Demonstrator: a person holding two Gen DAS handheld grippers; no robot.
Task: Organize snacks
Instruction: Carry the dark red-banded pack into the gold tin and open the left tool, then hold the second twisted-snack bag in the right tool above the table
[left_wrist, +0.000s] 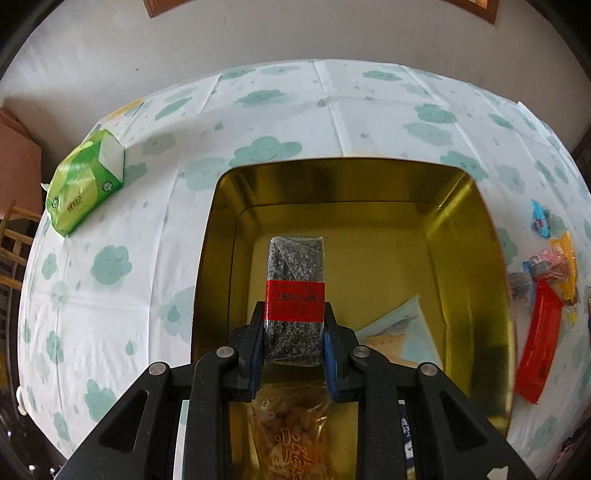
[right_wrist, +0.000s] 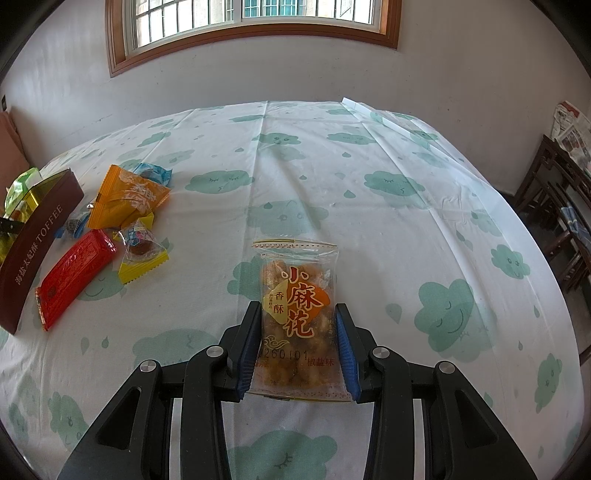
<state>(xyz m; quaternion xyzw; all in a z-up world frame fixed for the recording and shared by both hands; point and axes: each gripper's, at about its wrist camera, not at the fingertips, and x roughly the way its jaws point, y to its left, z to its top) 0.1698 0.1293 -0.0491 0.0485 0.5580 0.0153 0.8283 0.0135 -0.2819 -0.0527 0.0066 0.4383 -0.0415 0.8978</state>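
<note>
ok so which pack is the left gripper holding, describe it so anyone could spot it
Find the gold tin on the cloud-print tablecloth. Over its inside, the left gripper pinches a dark speckled bar in clear wrap. Its red label band sets it apart from the pale blue packet and the orange-lettered clear bag nearby.

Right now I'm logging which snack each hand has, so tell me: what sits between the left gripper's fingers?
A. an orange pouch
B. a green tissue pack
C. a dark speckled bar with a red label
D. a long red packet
C. In the left wrist view, the left gripper is closed on the dark speckled bar with a red label, held over the gold tin.
</note>
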